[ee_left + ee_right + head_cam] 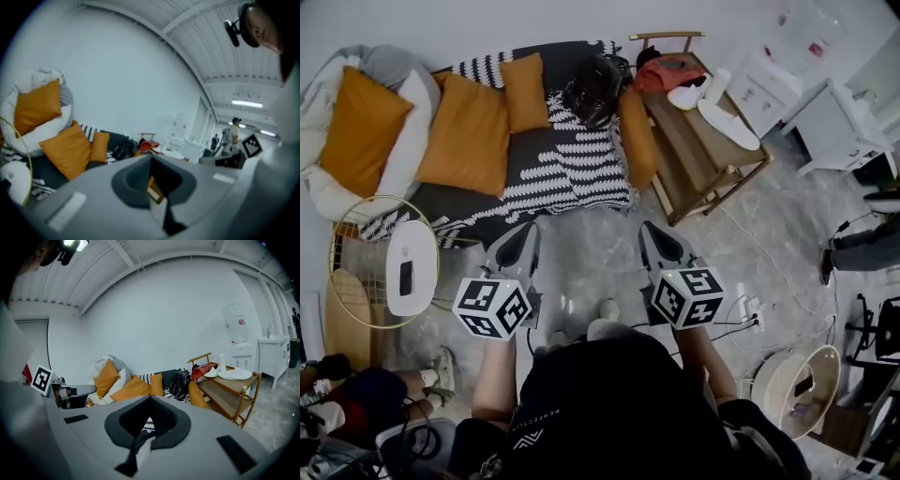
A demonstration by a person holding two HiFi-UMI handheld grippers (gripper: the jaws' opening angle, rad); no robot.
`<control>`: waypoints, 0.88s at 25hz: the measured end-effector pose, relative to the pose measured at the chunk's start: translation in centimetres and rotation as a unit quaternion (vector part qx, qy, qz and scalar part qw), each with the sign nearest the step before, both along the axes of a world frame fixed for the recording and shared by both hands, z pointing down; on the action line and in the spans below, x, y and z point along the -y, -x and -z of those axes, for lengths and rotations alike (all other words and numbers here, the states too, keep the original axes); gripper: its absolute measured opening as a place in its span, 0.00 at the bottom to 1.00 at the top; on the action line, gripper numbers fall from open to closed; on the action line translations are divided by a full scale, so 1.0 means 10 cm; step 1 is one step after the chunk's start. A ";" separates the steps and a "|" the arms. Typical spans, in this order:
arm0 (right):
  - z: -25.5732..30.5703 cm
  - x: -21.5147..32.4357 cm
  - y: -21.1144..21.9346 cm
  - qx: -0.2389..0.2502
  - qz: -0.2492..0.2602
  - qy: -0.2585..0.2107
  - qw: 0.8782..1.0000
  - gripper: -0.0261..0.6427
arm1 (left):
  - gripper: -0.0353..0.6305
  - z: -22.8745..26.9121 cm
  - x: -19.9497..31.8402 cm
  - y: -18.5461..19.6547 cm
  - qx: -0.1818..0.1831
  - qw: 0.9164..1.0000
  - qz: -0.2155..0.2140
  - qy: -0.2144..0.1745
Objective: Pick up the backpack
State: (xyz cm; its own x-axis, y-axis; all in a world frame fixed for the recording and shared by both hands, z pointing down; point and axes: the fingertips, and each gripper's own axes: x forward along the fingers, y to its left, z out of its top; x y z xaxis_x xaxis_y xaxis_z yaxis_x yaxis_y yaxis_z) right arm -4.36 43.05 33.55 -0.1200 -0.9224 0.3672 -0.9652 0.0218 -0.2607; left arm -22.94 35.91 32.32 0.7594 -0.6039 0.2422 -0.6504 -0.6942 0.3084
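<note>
Backpack of black soft fabric (592, 89) stood on the right end of a low sofa with a black-and-white striped cover (572, 173). It leaned toward the wall, between a small orange cushion (525, 89) on its left and a long orange cushion (636, 136) on its right, and it seemed to touch the long one. In the right gripper view the same backpack (179, 383) showed as a dark, slightly collapsed shape.

I judged that it would handle as a soft thing: the body would sag and fold when lifted, and it was too wide to be pinched whole. Its weight could not be told, because the filling was not visible. The best place to hold would probably be the top carry loop or one shoulder strap, where the woven material is thin and not slippery. These parts were too small to make out.

Just beside the sofa stood a wooden two-level table (712, 155), which carried a red cloth item (670, 70) and a flat white oval object (728, 124).

Nearer to the person, the left gripper (523, 234) and the right gripper (656, 234) hung side by side over the grey stone floor (591, 272). Both pointed toward the sofa and were well apart from the backpack. The fingers (93, 441) of each were clenched together, with nothing between them.
</note>
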 end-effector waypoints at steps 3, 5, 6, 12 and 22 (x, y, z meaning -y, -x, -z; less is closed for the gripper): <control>-0.01 0.10 -0.25 0.003 0.005 0.000 1.000 0.03 | 0.06 -0.02 0.02 -0.22 0.009 1.000 0.005 -0.005; -0.04 0.15 -0.38 0.005 0.008 0.003 1.000 0.03 | 0.06 -0.04 0.02 -0.35 0.020 1.000 0.008 -0.007; -0.06 0.17 -0.44 0.003 0.011 0.005 1.000 0.03 | 0.06 -0.06 0.03 -0.40 0.022 1.000 0.011 -0.006; -0.17 0.29 -0.60 0.002 0.025 0.011 1.000 0.03 | 0.06 -0.19 0.11 -0.52 0.027 0.999 0.040 0.014; -0.29 0.65 -0.60 -0.002 0.040 0.026 0.999 0.03 | 0.06 -0.31 0.50 -0.58 0.052 0.997 0.049 0.019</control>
State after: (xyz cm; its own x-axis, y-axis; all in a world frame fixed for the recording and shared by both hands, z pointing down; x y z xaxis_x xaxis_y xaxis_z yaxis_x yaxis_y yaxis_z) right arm 1.65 36.59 36.42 -0.1913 -0.8898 0.4143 -0.9618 0.0859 -0.2598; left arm -17.14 30.88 35.46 0.6675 -0.6626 0.3398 -0.7437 -0.6156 0.2606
